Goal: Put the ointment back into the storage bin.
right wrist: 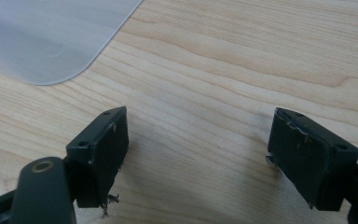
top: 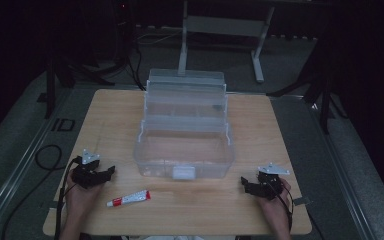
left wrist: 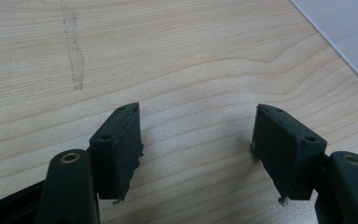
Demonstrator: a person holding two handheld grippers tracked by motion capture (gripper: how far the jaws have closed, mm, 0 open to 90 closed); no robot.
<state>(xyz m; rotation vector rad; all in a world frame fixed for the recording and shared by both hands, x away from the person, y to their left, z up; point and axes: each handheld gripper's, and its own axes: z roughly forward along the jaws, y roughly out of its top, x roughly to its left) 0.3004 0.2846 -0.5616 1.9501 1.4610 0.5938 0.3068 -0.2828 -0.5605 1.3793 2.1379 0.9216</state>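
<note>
A clear plastic box (top: pixel 184 150) stands open in the middle of the wooden table (top: pixel 110 115), its lid tilted up at the back. A small white tube with a red cap (top: pixel 128 199) lies on the table in front of it, toward the left. My left gripper (top: pixel 107 172) rests near the front left, left of the box; its jaws (left wrist: pixel 198 140) stand wide open over bare wood. At the front right my right gripper (top: pixel 245 184) rests near the box's corner (right wrist: pixel 51 42), open as well (right wrist: pixel 198 149), nothing between its pads.
A metal table frame (top: pixel 220 30) and dark stands rise behind the table on grey floor. A black cable (top: pixel 47 157) loops on the floor at the left. Bare wood lies on both sides of the box.
</note>
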